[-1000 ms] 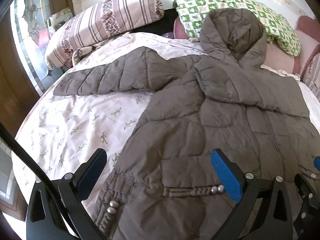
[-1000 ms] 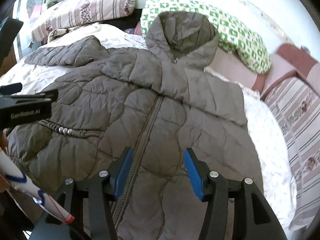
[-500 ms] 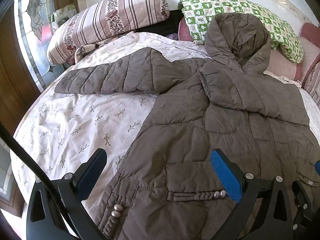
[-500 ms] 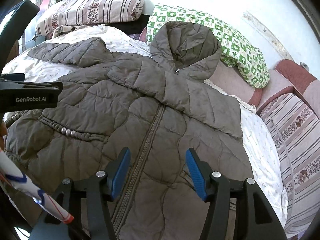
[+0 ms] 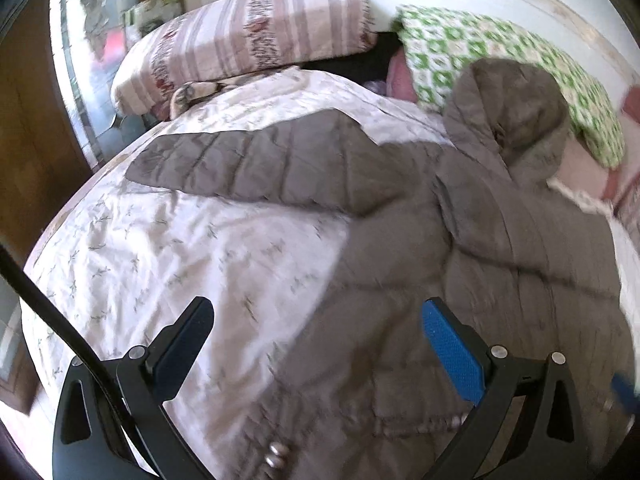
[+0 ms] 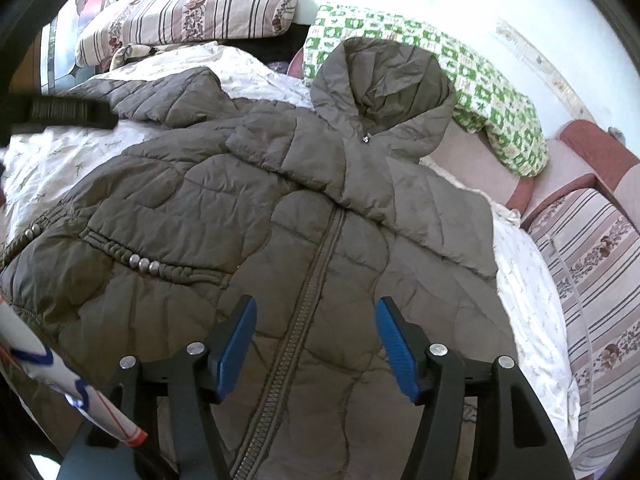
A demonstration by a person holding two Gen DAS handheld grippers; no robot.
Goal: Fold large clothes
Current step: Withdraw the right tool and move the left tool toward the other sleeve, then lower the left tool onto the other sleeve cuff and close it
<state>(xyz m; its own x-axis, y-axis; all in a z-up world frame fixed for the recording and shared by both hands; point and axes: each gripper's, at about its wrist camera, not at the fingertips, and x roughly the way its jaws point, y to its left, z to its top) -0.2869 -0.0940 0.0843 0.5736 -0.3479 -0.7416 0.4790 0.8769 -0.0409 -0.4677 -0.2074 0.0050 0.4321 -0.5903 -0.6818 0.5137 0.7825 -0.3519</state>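
Jacket (image 6: 304, 216) is lying front up on the bed sheet (image 5: 168, 256), zipped, directly under and ahead of the right gripper (image 6: 316, 344), whose jaws are opening over the zipper (image 6: 316, 280) and gripping nothing. Left gripper (image 5: 316, 344) is hovering spread wide and empty above the near side edge. One sleeve is looking folded across the chest; the outstretched sleeve (image 5: 256, 168) and body folds are remaining. Farther off, its long axis is running away towards the hood (image 6: 384, 92) at the pillows.
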